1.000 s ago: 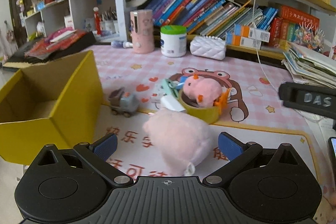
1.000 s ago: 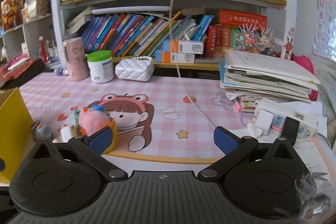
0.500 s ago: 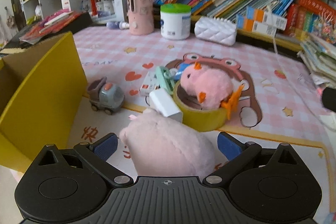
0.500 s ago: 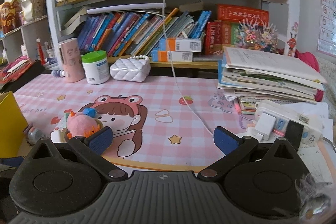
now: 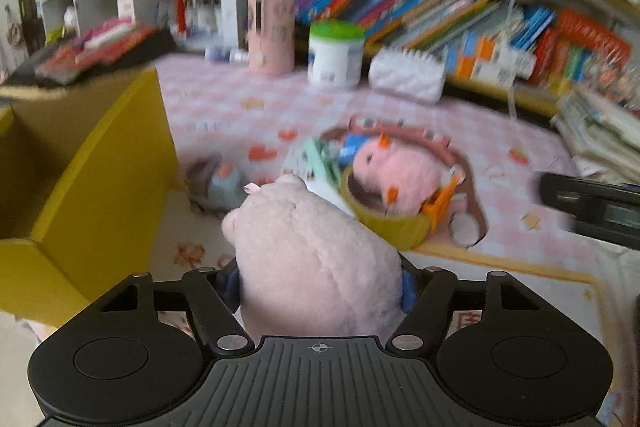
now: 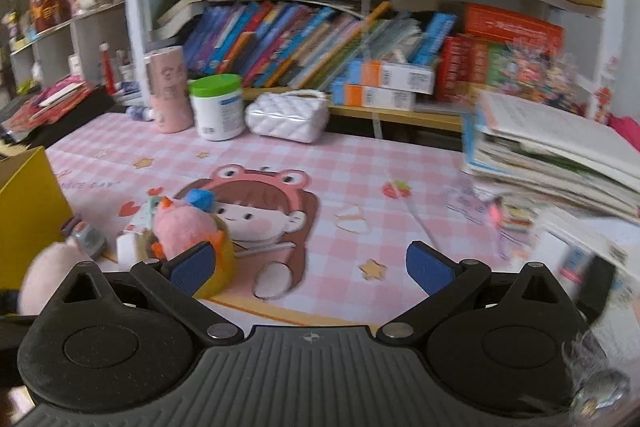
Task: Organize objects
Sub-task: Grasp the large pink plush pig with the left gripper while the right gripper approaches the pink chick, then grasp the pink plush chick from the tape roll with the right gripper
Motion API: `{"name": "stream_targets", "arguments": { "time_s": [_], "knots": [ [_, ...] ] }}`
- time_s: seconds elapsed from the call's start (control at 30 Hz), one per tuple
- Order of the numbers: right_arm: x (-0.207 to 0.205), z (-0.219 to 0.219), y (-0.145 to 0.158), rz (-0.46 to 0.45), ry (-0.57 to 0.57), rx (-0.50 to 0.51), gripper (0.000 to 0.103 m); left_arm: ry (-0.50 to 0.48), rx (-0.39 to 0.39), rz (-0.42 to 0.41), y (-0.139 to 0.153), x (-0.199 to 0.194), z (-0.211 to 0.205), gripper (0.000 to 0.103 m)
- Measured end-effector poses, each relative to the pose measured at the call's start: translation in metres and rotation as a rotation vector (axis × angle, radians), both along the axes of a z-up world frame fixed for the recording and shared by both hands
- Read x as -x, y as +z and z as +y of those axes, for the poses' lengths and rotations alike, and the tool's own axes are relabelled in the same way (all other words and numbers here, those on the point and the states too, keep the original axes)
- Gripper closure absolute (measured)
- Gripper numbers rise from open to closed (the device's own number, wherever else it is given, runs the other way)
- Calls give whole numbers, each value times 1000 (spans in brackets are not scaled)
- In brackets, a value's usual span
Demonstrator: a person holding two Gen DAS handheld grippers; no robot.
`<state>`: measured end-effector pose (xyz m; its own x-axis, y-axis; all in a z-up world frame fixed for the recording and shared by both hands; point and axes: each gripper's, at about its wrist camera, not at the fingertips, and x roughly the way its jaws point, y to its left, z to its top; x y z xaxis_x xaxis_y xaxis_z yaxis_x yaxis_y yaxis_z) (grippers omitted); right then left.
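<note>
A pale pink plush toy (image 5: 312, 259), round and fuzzy, sits nearest. Just left stands an open yellow box (image 5: 100, 179). Beyond it, a darker pink plush (image 5: 396, 175) rests in a yellow tape roll (image 5: 384, 223).

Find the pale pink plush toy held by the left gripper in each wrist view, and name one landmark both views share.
Left wrist view: the pale pink plush toy fills the lower centre, clamped in the left gripper.
Right wrist view: its rounded end shows at the lower left edge, beside the yellow box.
Shared landmark: the green-lidded white jar at the back.
</note>
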<state>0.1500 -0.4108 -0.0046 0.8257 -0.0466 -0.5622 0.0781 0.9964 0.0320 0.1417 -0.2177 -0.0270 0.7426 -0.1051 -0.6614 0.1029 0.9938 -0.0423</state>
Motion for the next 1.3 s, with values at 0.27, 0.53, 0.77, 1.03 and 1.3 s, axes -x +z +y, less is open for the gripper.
{"name": "stream_targets", "arguments": {
  "time_s": [0.27,0.53,0.77,1.03,1.3],
  "knots": [
    [-46,25,-3,-10,248,68,18,-37,21,-76,25,37,21,33],
    [-82,65,-22,57,457,182,47,-13,47,-118,33,57,39,33],
    [-106,86,-41,158,559,212,53,-14,64,-117,32,63,46,33],
    [-97,83,-24,110,495,165,57,-39,90,-154,35,72,53,33],
    [-33,74,34,-21,207,67,57,-97,126,-203,43,81,69,33]
  ]
}}
